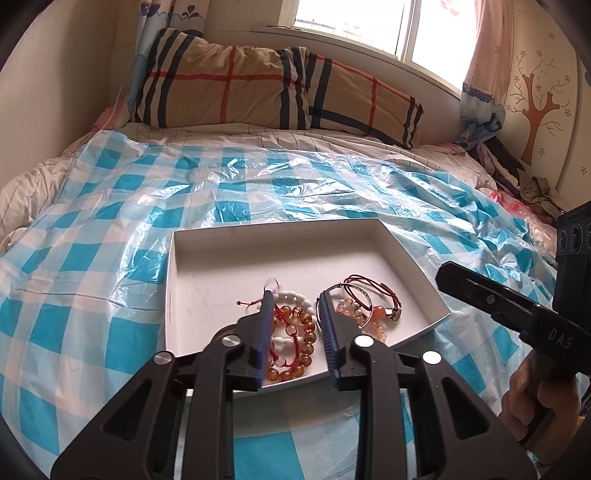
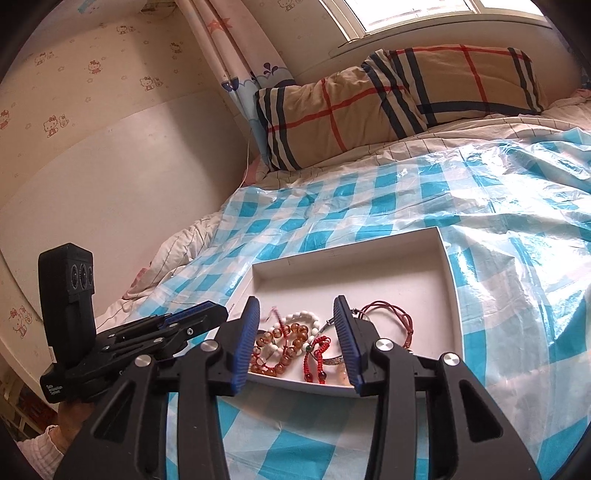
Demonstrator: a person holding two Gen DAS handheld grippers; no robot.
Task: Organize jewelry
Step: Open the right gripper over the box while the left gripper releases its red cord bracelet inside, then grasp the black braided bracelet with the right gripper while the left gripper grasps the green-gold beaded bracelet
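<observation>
White cardboard formed the shallow box (image 1: 207,243) that lay on a blue-and-white checked plastic sheet (image 1: 110,229) spread over the bed. All the jewelry sat bunched at the box's near end: an amber bead bracelet (image 1: 303,332) tangled with a white bead bracelet (image 1: 291,295) and red knotted cord (image 1: 282,314), and beside them a silver bangle (image 1: 332,291), a dark red cord bracelet (image 1: 369,288) and pale orange beads (image 1: 373,317). The left gripper (image 1: 295,325) hovered over the amber beads with its blue-padded jaws apart, holding nothing. The right gripper (image 2: 295,332) was likewise spread wide above the same heap, empty. A plaid pillow (image 1: 229,81) leaned against the headboard beneath the window (image 1: 354,22), well apart from the box.
</observation>
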